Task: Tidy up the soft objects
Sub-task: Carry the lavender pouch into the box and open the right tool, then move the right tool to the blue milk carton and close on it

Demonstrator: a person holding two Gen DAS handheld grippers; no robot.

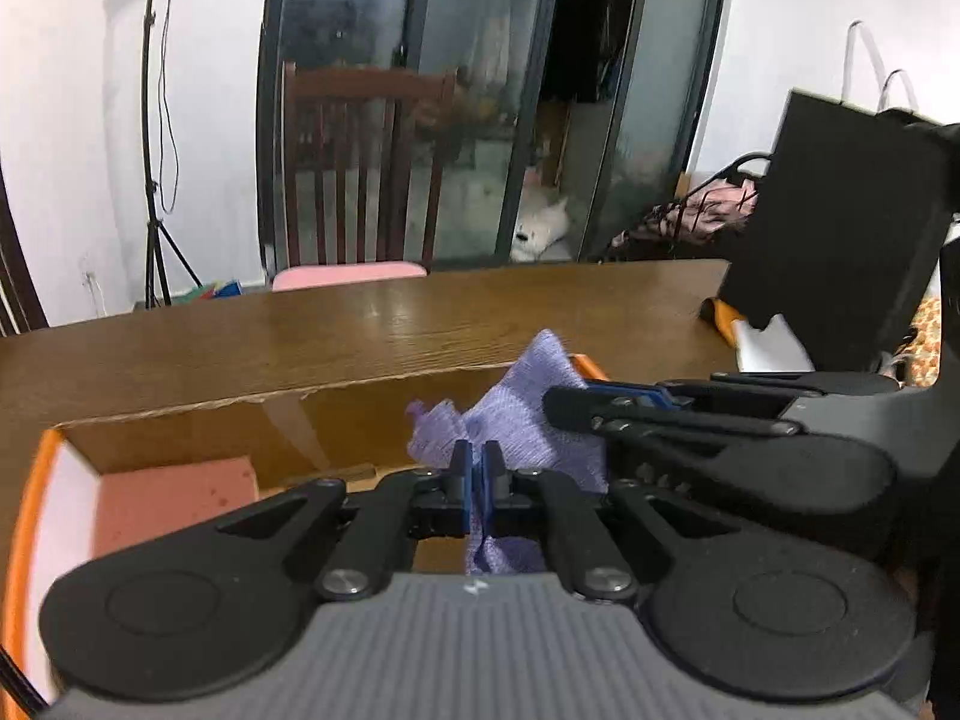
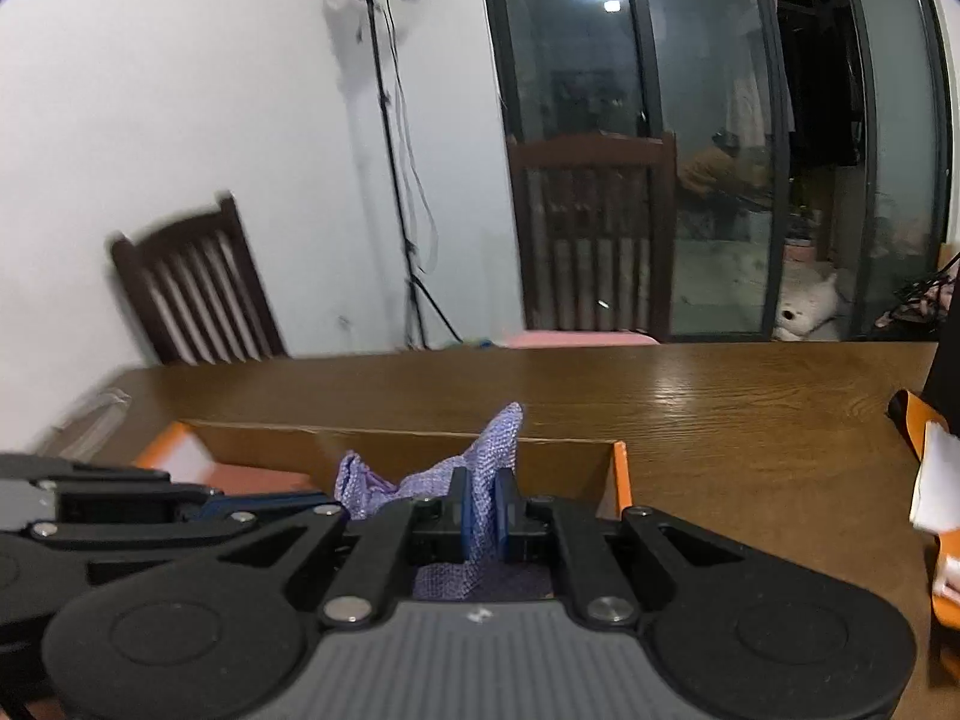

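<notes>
I see my left gripper (image 1: 478,477) and right gripper (image 2: 480,507) both pinching one purple cloth (image 1: 528,414) above an orange-edged cardboard box (image 1: 270,414) on the wooden table (image 1: 360,324).

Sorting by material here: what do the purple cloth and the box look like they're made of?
Purple cloth: soft knit or woven fabric, matte; a fine textured weave shows and it bunches into limp peaks where both grippers pinch it. Box: apparently corrugated cardboard, with plain brown inner walls, a raw torn-looking top edge and an orange outside.

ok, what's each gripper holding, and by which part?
Both pinch the same purple knit cloth over the cardboard box: left gripper and right gripper each on a bunched fold.
</notes>
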